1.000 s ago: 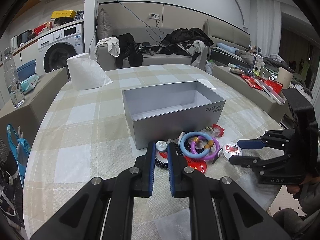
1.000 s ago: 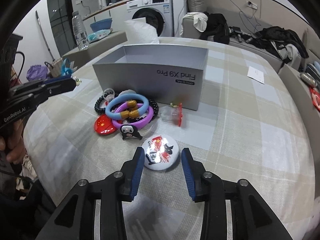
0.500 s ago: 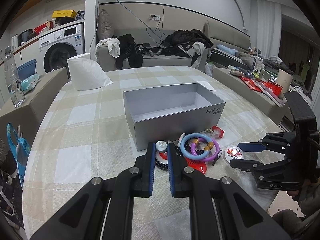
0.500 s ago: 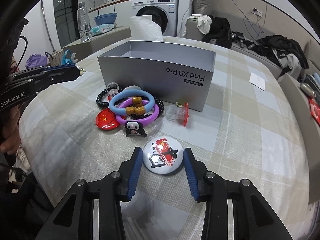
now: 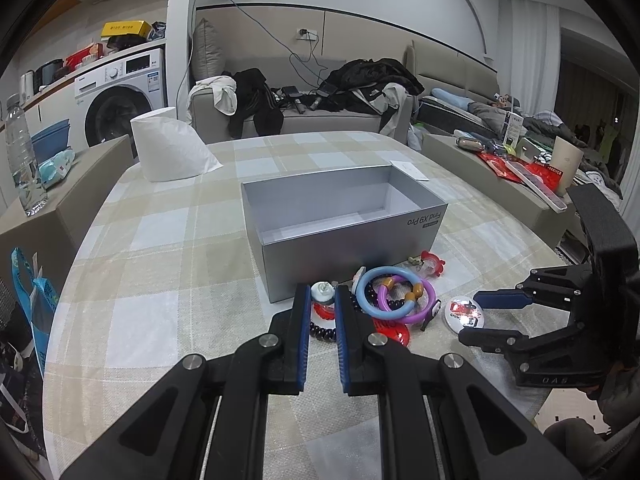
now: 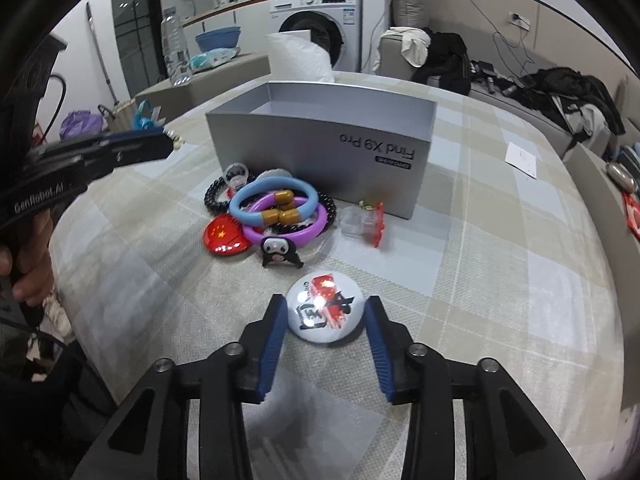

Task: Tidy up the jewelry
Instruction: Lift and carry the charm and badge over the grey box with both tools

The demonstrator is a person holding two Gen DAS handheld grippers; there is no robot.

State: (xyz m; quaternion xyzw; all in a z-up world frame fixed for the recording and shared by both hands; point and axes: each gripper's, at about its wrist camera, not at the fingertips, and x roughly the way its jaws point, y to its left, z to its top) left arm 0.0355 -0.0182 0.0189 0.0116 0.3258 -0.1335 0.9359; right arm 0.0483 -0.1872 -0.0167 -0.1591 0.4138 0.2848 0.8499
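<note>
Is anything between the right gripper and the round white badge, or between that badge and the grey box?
Nothing blocks the right gripper: the round white pin badge with red print lies on the checked tablecloth between its open jaws. Toward the open grey cardboard box, the black cartoon charm and the blue and purple bangles lie on the table; lifting the badge should clear them.

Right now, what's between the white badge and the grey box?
In the right wrist view, a clear-and-red trinket and bare tablecloth lie between the badge and the box.

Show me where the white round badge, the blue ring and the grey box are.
white round badge point(image 6: 325, 307), right wrist view, on its printed face.
blue ring point(image 6: 256, 192), right wrist view, on its left arc.
grey box point(image 6: 320, 148), right wrist view, on its printed front wall.
</note>
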